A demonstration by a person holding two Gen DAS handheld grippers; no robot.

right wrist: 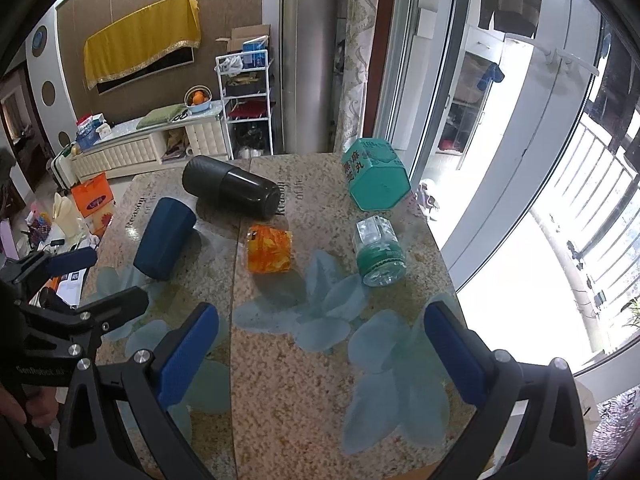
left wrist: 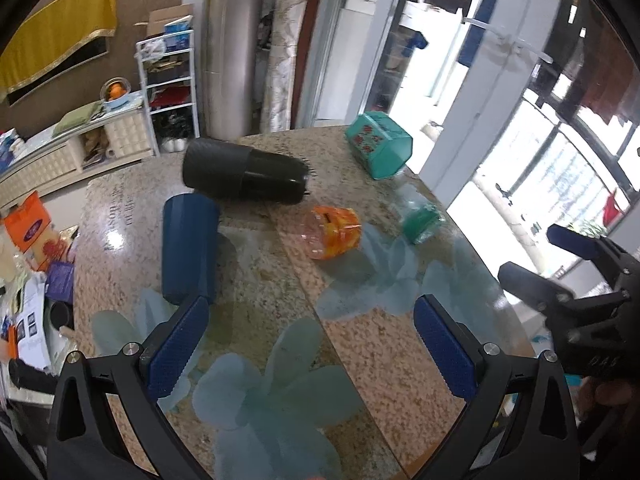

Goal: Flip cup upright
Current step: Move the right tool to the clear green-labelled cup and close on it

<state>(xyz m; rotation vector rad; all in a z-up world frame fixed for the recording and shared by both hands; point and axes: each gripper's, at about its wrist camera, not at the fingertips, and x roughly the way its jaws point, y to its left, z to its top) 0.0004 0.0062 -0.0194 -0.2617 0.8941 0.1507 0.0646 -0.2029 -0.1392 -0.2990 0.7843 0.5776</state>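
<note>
Several cups lie on their sides on the granite table [left wrist: 360, 344] [right wrist: 280, 380]. A dark blue cup [left wrist: 188, 248] [right wrist: 164, 238] lies at the left. A black cup [left wrist: 244, 170] [right wrist: 230, 188] lies behind it. An orange patterned cup [left wrist: 334, 236] [right wrist: 269, 250] lies in the middle. A clear cup with a green band [left wrist: 420, 218] [right wrist: 378, 252] lies to the right. A teal hexagonal cup [left wrist: 378, 148] [right wrist: 376, 176] lies at the far right. My left gripper [left wrist: 312, 340] [right wrist: 100, 280] is open and empty, just in front of the blue cup. My right gripper [right wrist: 320, 348] [left wrist: 556, 264] is open and empty above the near table.
The table's right edge borders a bright glass door and window. Left of the table are an orange bag [right wrist: 94, 200] and clutter on the floor. A white shelf rack [right wrist: 246, 100] and a low cabinet [right wrist: 152, 144] stand behind the table.
</note>
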